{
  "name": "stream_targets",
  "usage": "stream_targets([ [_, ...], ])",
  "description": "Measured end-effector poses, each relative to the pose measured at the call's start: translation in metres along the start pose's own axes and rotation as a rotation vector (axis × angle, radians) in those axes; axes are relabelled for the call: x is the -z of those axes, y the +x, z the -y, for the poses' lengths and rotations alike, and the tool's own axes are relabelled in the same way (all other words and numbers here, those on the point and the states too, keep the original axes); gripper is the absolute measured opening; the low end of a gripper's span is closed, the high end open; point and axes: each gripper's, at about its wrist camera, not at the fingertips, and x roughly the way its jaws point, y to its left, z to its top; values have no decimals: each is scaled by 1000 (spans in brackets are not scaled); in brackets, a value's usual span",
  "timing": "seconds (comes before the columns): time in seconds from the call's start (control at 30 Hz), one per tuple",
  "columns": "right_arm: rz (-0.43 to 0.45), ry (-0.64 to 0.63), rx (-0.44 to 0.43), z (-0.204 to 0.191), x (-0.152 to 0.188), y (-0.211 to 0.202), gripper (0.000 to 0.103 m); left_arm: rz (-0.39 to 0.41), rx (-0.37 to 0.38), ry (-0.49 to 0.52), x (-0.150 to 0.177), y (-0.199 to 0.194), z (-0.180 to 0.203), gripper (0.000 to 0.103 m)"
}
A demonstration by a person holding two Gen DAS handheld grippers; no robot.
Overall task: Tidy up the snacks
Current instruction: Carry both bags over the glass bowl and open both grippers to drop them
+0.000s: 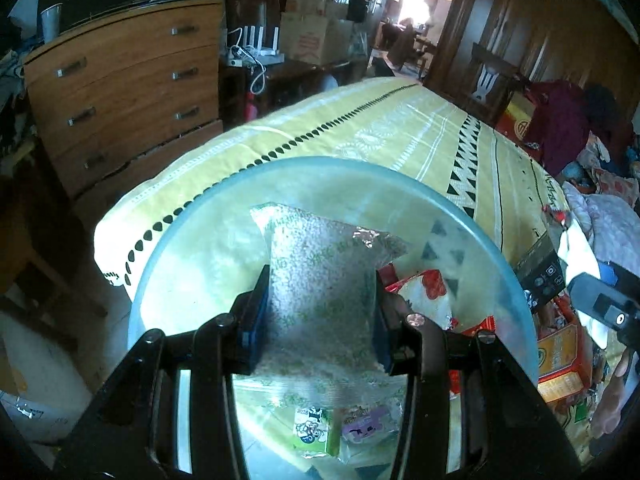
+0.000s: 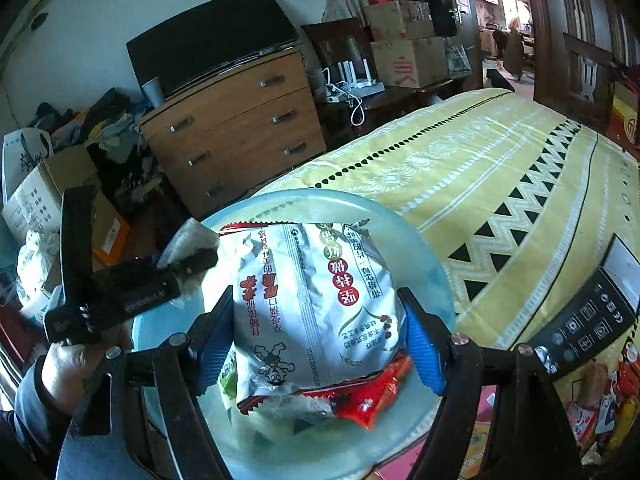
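Both grippers carry snacks over the clear bowl (image 1: 192, 216): left gripper (image 1: 320, 320) clamps a speckled packet (image 1: 320, 280), right gripper (image 2: 320, 328) clamps a white bag (image 2: 312, 312); next, release both into it.

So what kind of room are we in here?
Most likely a lived-in bedroom at home: a bed under a yellow patterned cover, a wooden chest of drawers, and stacked cardboard boxes along the wall.

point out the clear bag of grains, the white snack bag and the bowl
grain bag (image 1: 320, 280), left wrist view, middle of the bag between the left gripper's pads
white snack bag (image 2: 316, 304), right wrist view, centre of its printed face
bowl (image 2: 424, 256), right wrist view, bare part of its far right rim
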Motion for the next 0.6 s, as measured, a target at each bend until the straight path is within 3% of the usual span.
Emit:
stream_targets([
  [0.33,-22,2,0,-6,-1,14,80,-29,10,10,-5,-5,-21,47],
  [0.6,-26,10,-9,-7,1,18,87,-26,0,19,-6,-5,-19,75],
])
